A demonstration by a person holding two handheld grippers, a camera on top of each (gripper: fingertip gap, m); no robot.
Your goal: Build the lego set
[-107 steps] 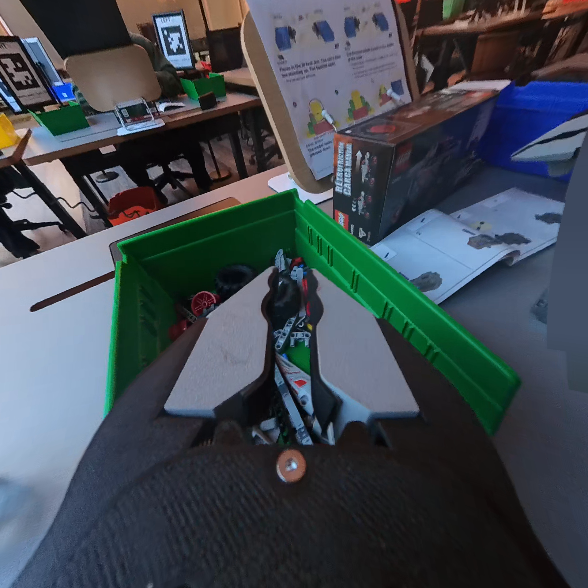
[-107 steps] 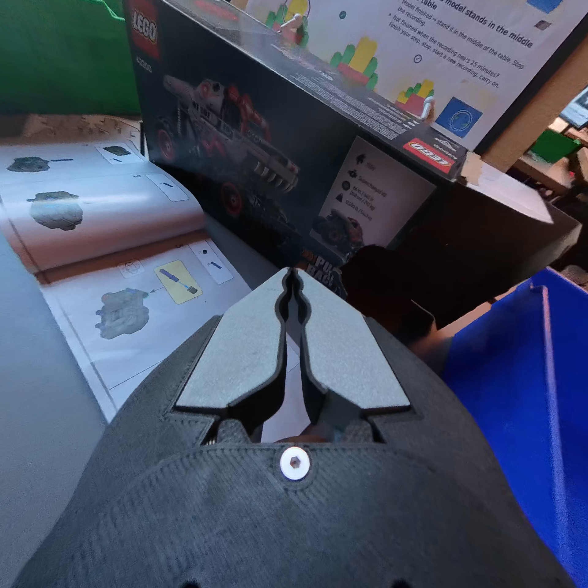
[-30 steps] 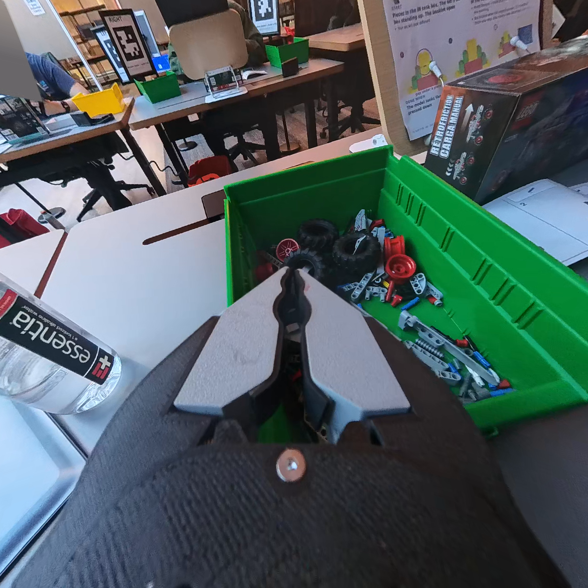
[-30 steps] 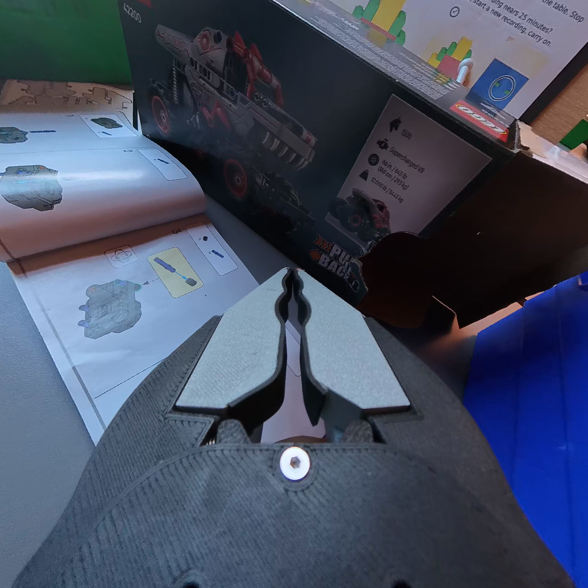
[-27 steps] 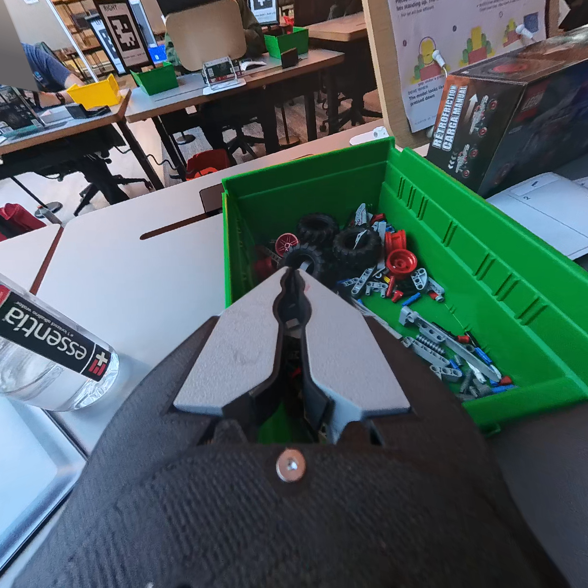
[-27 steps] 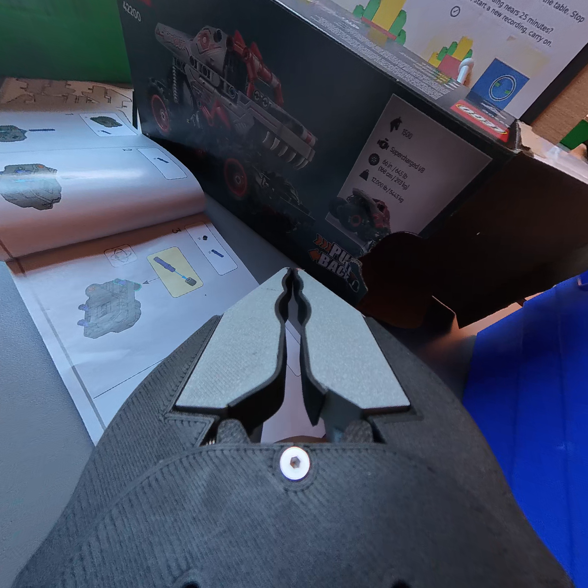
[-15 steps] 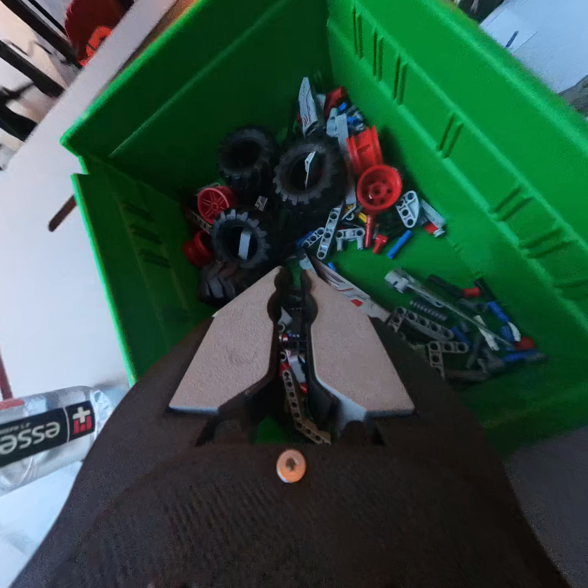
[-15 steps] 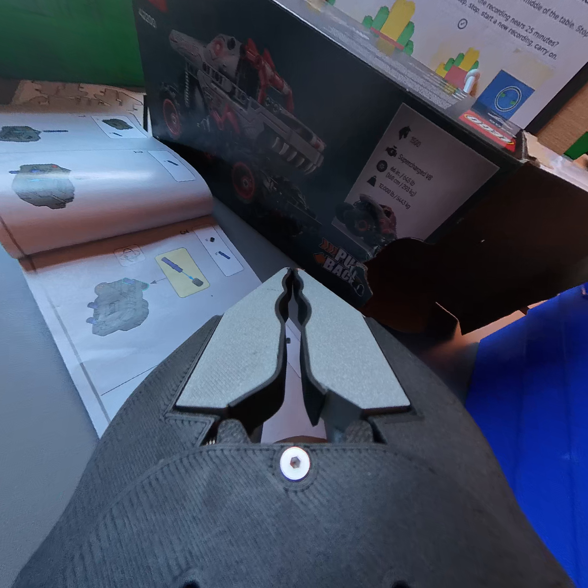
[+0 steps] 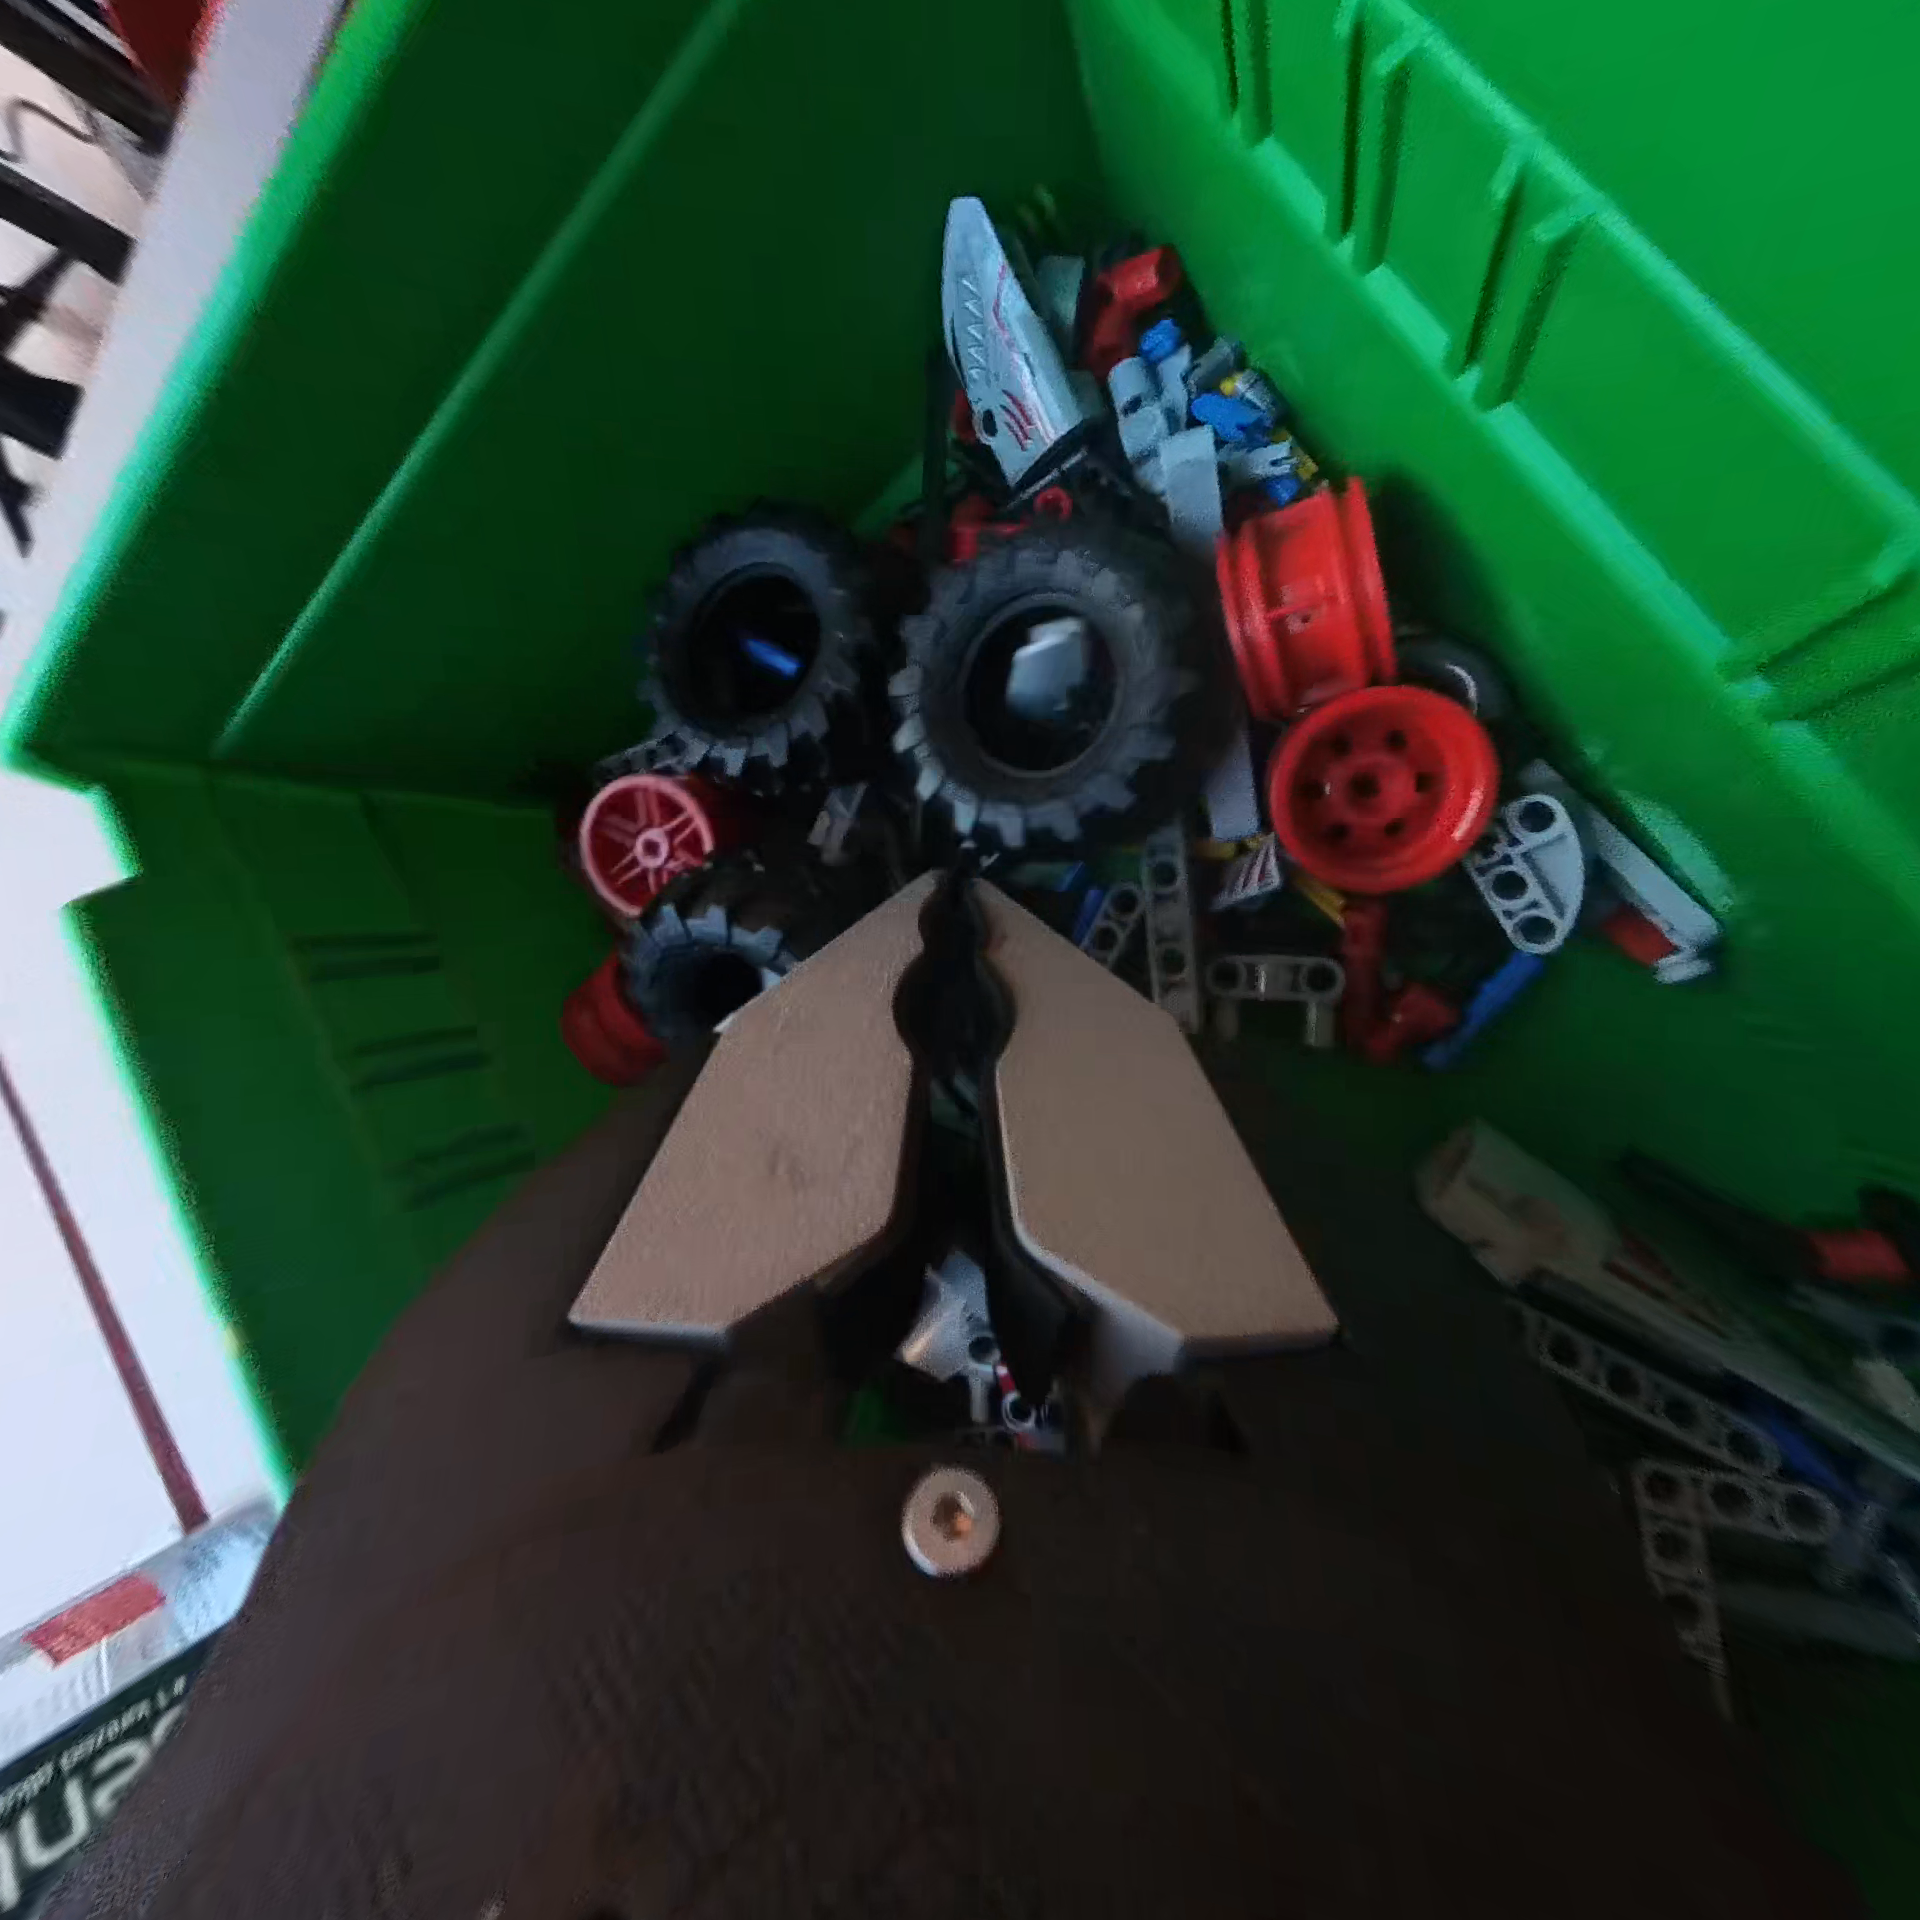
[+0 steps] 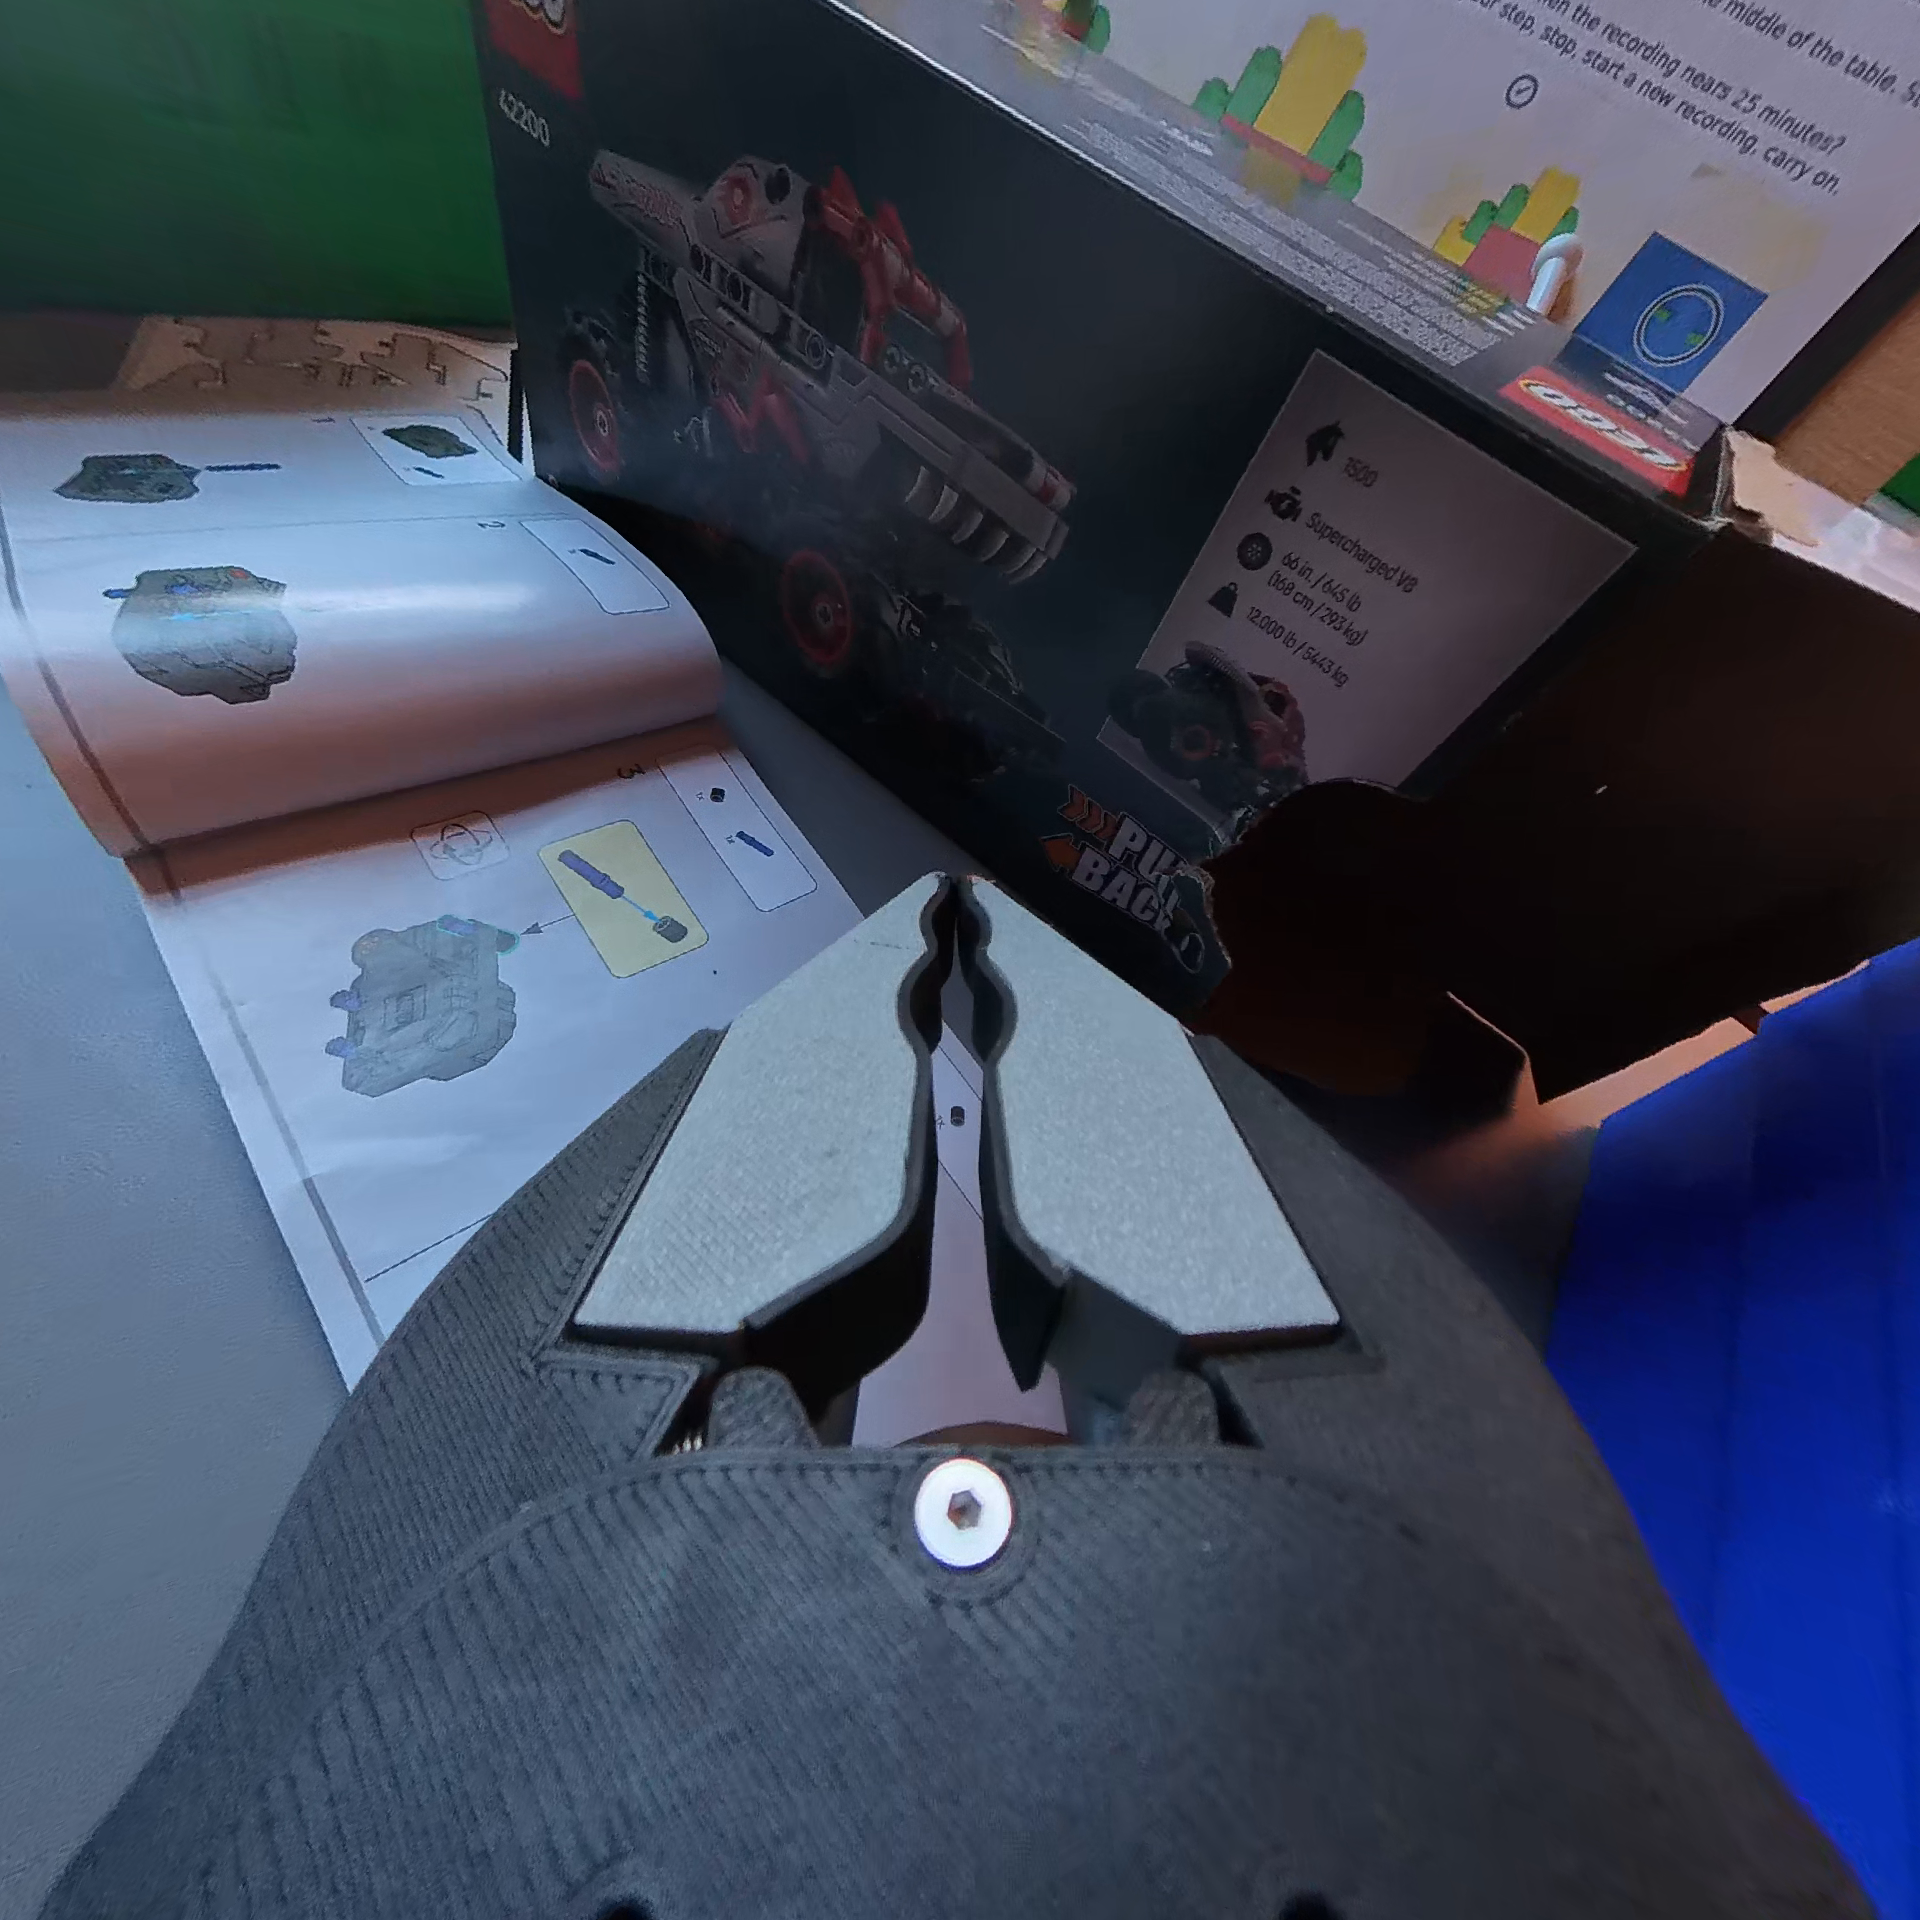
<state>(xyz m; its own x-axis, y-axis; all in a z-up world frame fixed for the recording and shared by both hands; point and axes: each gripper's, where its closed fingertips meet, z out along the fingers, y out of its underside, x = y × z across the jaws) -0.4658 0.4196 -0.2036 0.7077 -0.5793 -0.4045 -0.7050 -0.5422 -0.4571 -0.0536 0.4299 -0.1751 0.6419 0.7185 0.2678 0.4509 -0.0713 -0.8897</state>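
Observation:
A green bin [image 9: 468,468] holds loose Lego parts: black tyres [image 9: 1039,686], red wheel hubs [image 9: 1382,790], a grey panel with printed teeth [image 9: 997,343], grey beams [image 9: 1642,1403] and small blue and red pins. My left gripper [image 9: 956,883] is shut and points down into the bin, its tips just below the large tyre; nothing shows between the tips. My right gripper [image 10: 954,883] is shut and empty, hovering over the open instruction booklet [image 10: 416,935] in front of the dark Lego box [image 10: 935,468].
A water bottle [image 9: 94,1662] lies on the white table left of the green bin. A blue bin [image 10: 1745,1351] stands right of my right gripper. A printed instruction board [image 10: 1558,125] stands behind the box. The green bin's wall [image 10: 239,156] shows at the far left. My hands' fingertips stand some 40 cm from each other.
My left gripper has tipped downward and pushed deeper into the green bin, closing in on the tyres. My right gripper has barely shifted and stays shut.

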